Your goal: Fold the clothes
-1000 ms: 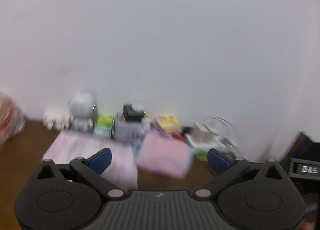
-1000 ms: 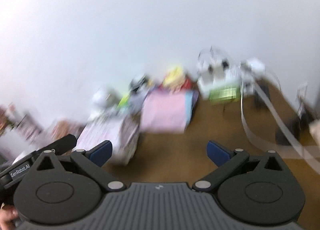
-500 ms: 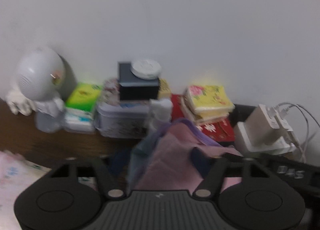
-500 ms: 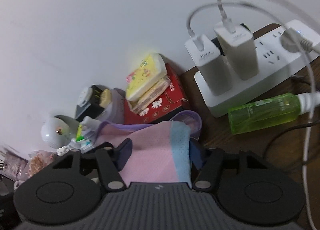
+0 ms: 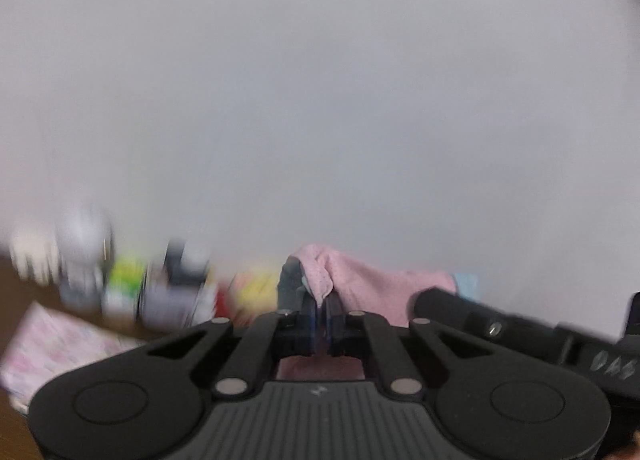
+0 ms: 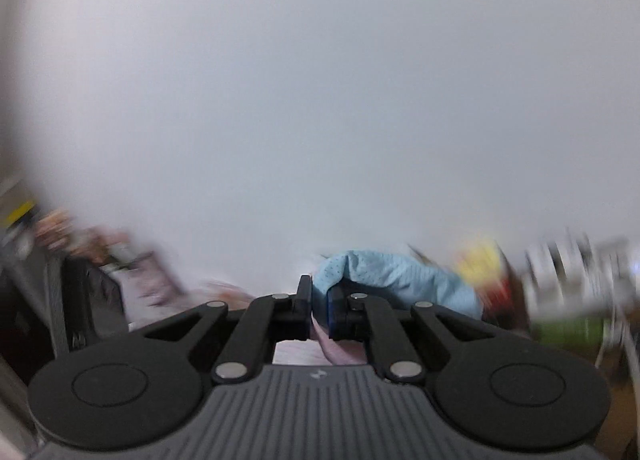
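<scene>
Pink mesh garment (image 5: 360, 280) is pinched between the blue pads of the left tongs (image 5: 320, 310), which are clenched on a bunched fold of it. From the pads the cloth rises, then drapes away to the right of the tongs, where a pale blue edge shows. Beyond the garment, against the white wall (image 5: 320, 100), blurred clutter sits on the brown desk (image 5: 24, 280).

From the right wrist, the right tongs (image 6: 319, 310) are clenched on the same garment's light blue part (image 6: 392, 276), which spills to their right. Pink cloth hangs just below the pads.
</scene>
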### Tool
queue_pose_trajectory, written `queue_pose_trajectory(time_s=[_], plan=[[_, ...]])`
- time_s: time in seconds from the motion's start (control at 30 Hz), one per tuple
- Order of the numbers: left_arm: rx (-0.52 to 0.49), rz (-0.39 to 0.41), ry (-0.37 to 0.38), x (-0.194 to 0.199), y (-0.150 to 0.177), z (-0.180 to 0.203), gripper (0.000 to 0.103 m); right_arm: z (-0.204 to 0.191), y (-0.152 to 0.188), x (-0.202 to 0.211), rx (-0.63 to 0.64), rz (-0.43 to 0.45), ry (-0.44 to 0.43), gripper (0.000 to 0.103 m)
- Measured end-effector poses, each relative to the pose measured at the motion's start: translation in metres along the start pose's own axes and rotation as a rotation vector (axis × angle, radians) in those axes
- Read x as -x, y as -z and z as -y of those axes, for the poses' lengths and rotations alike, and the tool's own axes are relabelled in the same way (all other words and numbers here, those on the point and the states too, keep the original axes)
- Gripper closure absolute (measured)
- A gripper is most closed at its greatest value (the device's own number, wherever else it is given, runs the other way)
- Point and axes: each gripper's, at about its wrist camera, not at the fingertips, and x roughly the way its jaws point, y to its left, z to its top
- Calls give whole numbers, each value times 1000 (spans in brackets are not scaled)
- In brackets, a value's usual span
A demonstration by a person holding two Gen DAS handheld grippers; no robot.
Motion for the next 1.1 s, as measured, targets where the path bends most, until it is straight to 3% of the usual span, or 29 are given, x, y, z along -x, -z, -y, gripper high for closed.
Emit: queue_pose_trajectory(time_s=[0.07, 0.13, 0.2, 0.27, 0.3, 0.37, 0.4, 0.43, 0.47, 0.53, 0.57, 0.67, 0.8, 0.87, 1.03, 1.1], plan=[[-36, 94, 4, 78, 21, 8, 99, -54, 12, 54, 163, 78, -43, 96], [-66, 133, -23, 150, 58, 9, 99, -98, 49, 95, 269, 62, -80, 96], [-83, 39, -113, 194, 128, -5, 92, -136, 113, 117, 349, -46, -104, 96], [-45, -116, -223, 221, 205, -35, 80, -167, 191, 126, 431, -198, -135, 96], [-12, -173, -270, 235, 234, -49, 80, -180, 227, 129, 465, -280, -167, 91], [67, -244, -348, 265, 277, -75, 79, -206, 291, 136, 526, -444, -229, 81], [82, -249, -369, 281, 290, -83, 79, -217, 308, 142, 529, -493, -246, 78], [69, -222, -371, 296, 292, -85, 71, -221, 318, 147, 515, -517, -255, 77], [50, -192, -371, 308, 291, -84, 51, -222, 320, 152, 491, -515, -250, 74], [-8, -164, -361, 311, 281, -76, 27, -217, 307, 161, 418, -462, -192, 53], [-40, -155, -355, 309, 276, -71, 27, -210, 296, 164, 368, -433, -145, 51], [-94, -191, -318, 281, 265, -59, 27, -172, 265, 156, 195, -402, 30, 51], [-114, -318, -247, 213, 257, -46, 31, -144, 259, 122, 143, -394, 229, 52], [-126, -372, -240, 192, 261, -44, 41, -127, 257, 100, 105, -395, 290, 52], [-175, -429, -191, 187, 288, -48, 35, -85, 262, 50, -42, -467, 351, 48], [-155, -433, -208, 190, 298, -55, 62, -74, 268, 32, -73, -491, 370, 49]])
